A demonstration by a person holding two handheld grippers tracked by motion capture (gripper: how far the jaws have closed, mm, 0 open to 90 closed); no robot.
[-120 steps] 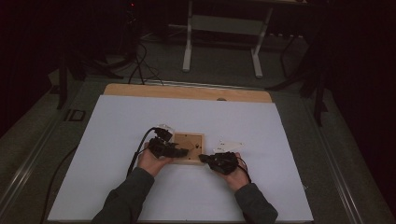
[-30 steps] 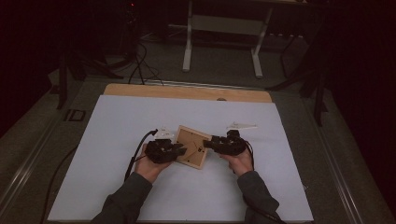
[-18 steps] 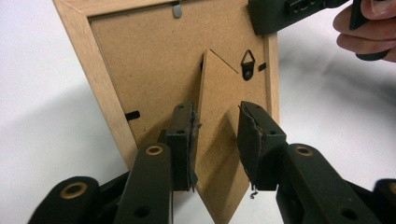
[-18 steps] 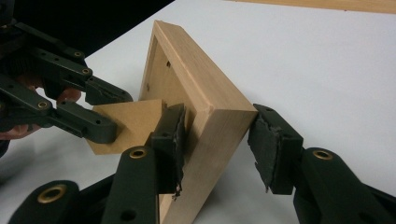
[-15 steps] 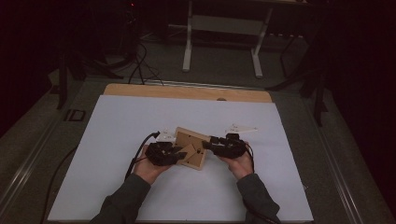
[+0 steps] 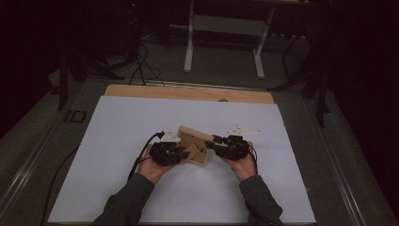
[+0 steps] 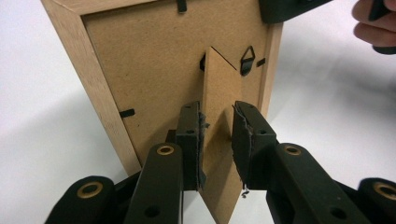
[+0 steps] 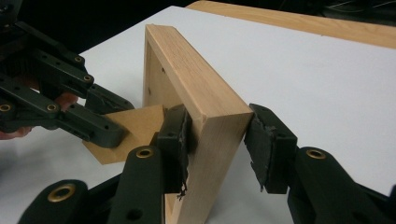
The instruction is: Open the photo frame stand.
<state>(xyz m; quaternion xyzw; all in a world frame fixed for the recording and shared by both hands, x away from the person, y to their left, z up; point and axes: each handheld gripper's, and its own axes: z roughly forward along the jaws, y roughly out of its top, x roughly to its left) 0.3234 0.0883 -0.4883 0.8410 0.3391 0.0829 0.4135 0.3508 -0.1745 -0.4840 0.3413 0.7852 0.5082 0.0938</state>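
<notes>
A light wooden picture frame [image 6: 193, 146] stands tilted on its edge between my two grippers, its brown back [image 7: 154, 60] facing the left one. From that back a fibreboard easel stand [image 7: 217, 88] folds out. My left gripper [image 7: 217, 116] has just closed a little around the stand; one pad touches it and the other stands off with a gap. My right gripper [image 8: 217, 126] has been closing on the frame's side rail [image 8: 187, 60], with one pad inside the rail and one against its outer corner. In the high view the left gripper [image 6: 186, 153] and the right gripper [image 6: 214, 141] flank the frame.
The white tabletop [image 6: 141, 122] stretches wide on every side. A wooden strip [image 6: 188, 92] runs along its far edge. A black cable [image 6: 141, 155] trails left from my left gripper. Metal legs [image 6: 221, 42] stand on the dark floor beyond the table.
Four seconds ago the frame lay flat; now it stands raised on edge with the stand pulled out. Over the last second the right gripper has edged in toward the frame.
</notes>
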